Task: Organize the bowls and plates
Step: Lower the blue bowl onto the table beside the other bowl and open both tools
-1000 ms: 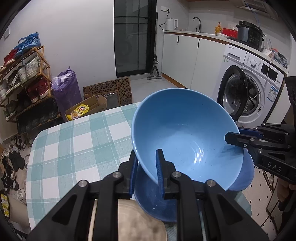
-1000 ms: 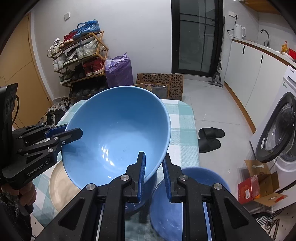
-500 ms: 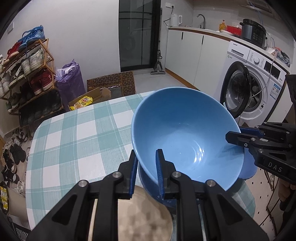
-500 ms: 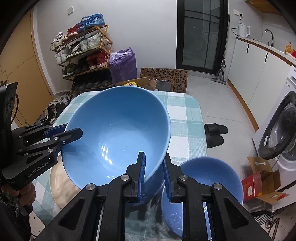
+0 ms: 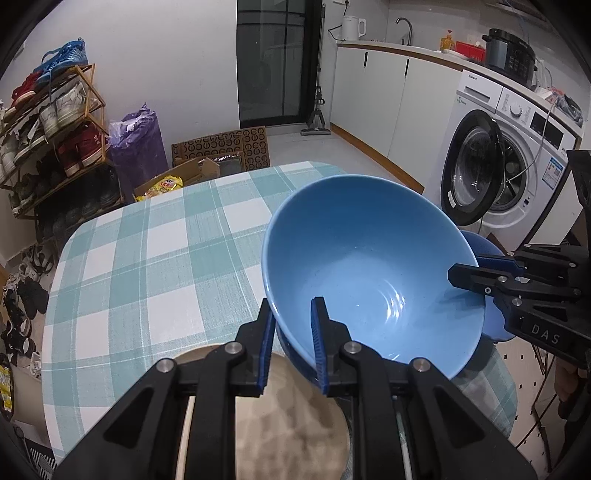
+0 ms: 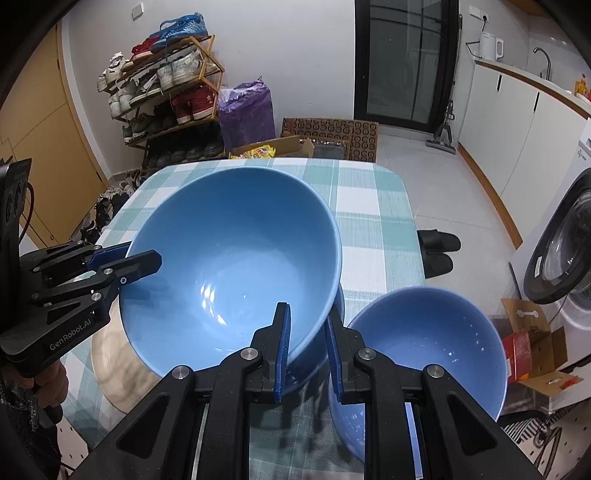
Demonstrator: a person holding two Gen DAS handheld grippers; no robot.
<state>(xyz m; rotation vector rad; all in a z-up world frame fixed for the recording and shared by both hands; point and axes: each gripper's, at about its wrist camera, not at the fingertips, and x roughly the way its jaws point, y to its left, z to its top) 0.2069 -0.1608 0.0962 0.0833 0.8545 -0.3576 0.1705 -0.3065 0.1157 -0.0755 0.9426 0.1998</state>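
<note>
— What sort of place is this?
— A home: washing machine (image 5: 491, 173) under a kitchen worktop with a kettle (image 5: 352, 27), and a shoe rack (image 6: 166, 88) by the wall.

- The big bowl (image 6: 236, 266) hides most of a darker bowl (image 6: 314, 365) under it
- The plate (image 5: 291, 413) lies half behind the left gripper (image 5: 291, 343) and runs off the bottom edge
- The small bowl (image 5: 484, 247) barely peeks past the big bowl's rim
</note>
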